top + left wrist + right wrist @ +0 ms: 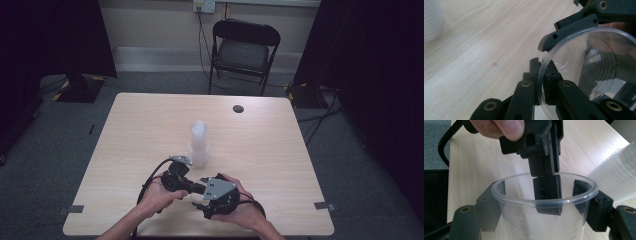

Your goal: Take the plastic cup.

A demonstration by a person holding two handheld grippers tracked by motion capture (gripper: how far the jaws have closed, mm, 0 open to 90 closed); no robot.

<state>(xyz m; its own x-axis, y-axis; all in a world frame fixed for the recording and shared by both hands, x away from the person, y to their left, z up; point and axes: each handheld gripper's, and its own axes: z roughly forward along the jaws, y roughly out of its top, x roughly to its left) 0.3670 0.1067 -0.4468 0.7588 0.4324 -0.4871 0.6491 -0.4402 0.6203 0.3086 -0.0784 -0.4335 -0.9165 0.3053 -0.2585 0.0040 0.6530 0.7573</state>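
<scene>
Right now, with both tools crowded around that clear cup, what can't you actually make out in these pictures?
- High view: the clear cup is hidden between the hands and the two grippers.
- Right gripper view: the cup's base is cut off by the bottom edge.
- Left gripper view: the right gripper is cut off by the top edge.
- All views: how many cups form the stack of cups; its ridges are too fine.

On the table point(150, 130) there is 1 stack of clear plastic cups point(199, 144), its cups too closely nested to count, and 1 single clear cup point(544, 207) apart from it, between the jaws. There are 2 grippers, the left gripper point(194, 187) and the right gripper point(202, 192), each in 1 of 2 hands. Beyond the table stands 1 black folding chair point(242, 52), and the tabletop has 1 dark round hole point(238, 108).
</scene>
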